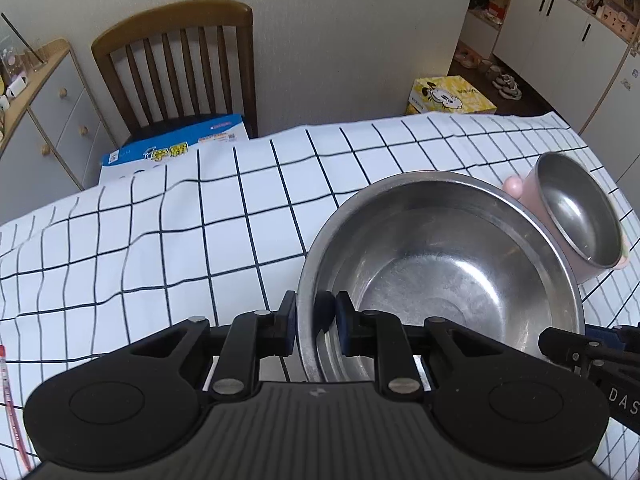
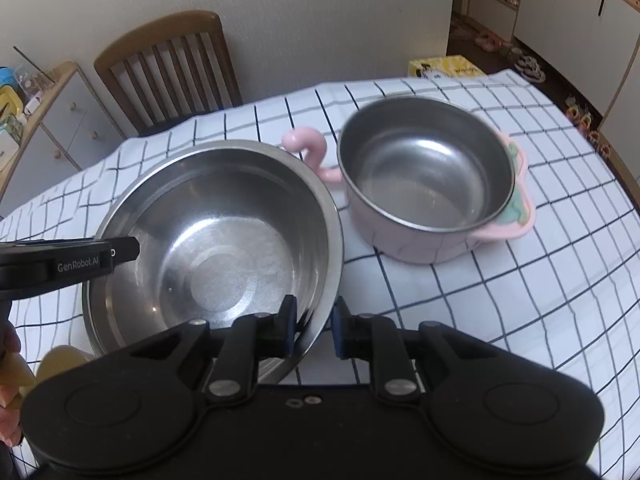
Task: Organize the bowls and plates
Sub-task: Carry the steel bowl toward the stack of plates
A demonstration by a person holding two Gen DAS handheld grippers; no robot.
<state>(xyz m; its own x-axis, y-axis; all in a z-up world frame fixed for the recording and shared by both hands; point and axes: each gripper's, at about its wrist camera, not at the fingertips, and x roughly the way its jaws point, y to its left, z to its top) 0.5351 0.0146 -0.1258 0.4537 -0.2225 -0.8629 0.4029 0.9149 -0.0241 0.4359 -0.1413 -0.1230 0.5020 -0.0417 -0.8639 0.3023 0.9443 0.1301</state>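
Steel mixing bowl (image 1: 444, 276) sat on the tabletop (image 1: 200, 240), which wore a white cloth with a dark grid, and served as the centre of the moment. The left gripper (image 1: 314, 320) was clenched on the bowl's near-left rim, one pad outside the wall and one inside. The right gripper (image 2: 314, 324) gripped the near-right rim the same way, its fingers (image 2: 286, 326) straddling the metal wall. Both pairs of fingers grasped this one bowl, so the step in hand looked like a two-handed pickup, with the bowl not visibly lifted yet; whether its base had left the cloth could not be told. Just beyond the bowl to the right, almost touching its rim, stood a smaller pink bowl (image 2: 428, 184) with a steel lining, side handles and a curled pink handle. A wooden chair (image 1: 176, 68) stood past the far edge of the tabletop, well apart from the steel bowl. Judging by the task, the next move probably called for raising the bowl level with both hands together, keeping the thin rim from slipping out of the pads, then bringing it to the pink bowl so that the two could be nested or set in order
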